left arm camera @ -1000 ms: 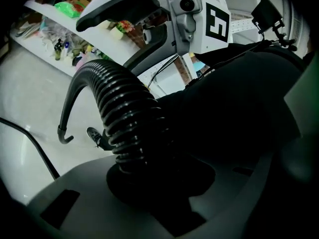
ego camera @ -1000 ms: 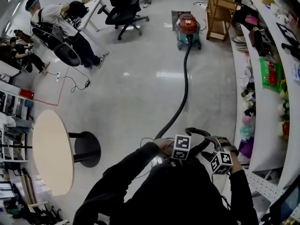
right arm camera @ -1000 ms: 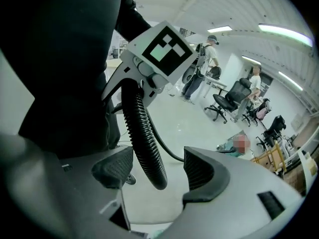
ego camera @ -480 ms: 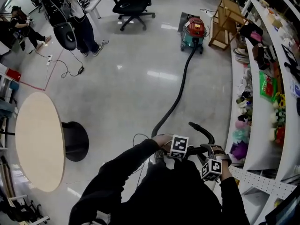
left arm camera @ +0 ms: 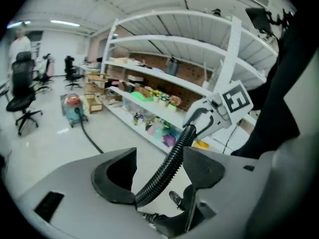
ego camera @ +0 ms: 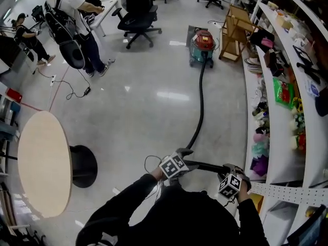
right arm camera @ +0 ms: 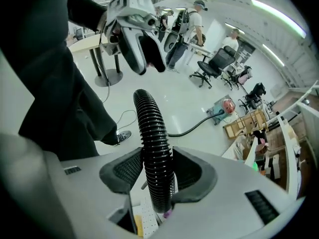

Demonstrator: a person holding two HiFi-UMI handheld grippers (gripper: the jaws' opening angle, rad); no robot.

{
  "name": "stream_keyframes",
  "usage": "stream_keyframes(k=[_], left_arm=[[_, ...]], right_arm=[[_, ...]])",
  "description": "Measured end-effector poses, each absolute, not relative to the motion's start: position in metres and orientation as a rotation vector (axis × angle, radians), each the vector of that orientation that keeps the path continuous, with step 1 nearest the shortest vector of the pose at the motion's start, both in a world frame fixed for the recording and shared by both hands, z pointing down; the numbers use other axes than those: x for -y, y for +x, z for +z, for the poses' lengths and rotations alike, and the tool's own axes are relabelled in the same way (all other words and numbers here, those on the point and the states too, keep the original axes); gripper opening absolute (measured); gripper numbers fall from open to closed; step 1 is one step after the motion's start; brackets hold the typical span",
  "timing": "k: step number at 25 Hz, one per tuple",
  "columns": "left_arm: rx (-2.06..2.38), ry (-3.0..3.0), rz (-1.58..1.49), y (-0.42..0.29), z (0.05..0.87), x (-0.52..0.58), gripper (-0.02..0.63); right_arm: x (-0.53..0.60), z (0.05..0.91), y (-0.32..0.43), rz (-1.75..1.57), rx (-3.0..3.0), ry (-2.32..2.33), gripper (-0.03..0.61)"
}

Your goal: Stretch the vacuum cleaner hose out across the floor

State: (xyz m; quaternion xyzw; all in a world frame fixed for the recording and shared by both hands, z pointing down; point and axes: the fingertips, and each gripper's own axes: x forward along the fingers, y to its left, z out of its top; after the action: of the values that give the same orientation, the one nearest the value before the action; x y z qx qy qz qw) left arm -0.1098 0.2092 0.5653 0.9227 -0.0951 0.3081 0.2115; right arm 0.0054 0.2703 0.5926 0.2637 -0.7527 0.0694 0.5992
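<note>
Far left in the head view, a round pale table (ego camera: 43, 163) on a dark pedestal foot. Above it, near the top edge, a standing person (ego camera: 72, 19) with a black backpack, just beside a black office chair (ego camera: 137, 14). Low in the middle, at the end of a dark sleeve, the left gripper (left arm camera: 158, 169). Jaws spread wide and just now opening further, with the black ribbed hose (ego camera: 201, 101) passing loosely through the gap. Resting against the lower edge of one pad and running close by the other, squeezed by neither. From there, the hose laid out up the glossy floor (ego camera: 154, 101) in a long, nearly straight line with one gentle bend. Joined at its far end to the red-topped, teal-bodied vacuum cleaner (ego camera: 203, 41) standing near the top of the frame, next to a wooden rack (ego camera: 234, 27). Back at the near end, lifted off the floor and carried roughly level from the left gripper across to the right gripper (right arm camera: 158, 172). Jaws there about half spread after just closing in, both ridged pads pressed against the hose on either side. Hose end poking out only a little past the pads, on the camera's side. Farthest right, long white shelving (ego camera: 279, 155) crowded with small colourful items, curving down the whole edge of the head view.
</note>
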Motion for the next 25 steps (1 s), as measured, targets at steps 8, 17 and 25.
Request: stream_keyframes(k=[8,17,25], left_arm=[[0.28,1.801,0.383,-0.079,0.58,-0.348,0.296],[0.265,1.383,-0.102,0.014,0.583,-0.437,0.323],[0.397,1.351,-0.295,-0.001,0.598,-0.435,0.334]], right_arm=[[-0.368,0.612,0.067,0.233,1.756,0.689,0.189],[-0.447,0.59,0.065,0.02,1.847,0.654,0.189],[-0.486,0.572,0.006,-0.073,1.876,0.628,0.173]])
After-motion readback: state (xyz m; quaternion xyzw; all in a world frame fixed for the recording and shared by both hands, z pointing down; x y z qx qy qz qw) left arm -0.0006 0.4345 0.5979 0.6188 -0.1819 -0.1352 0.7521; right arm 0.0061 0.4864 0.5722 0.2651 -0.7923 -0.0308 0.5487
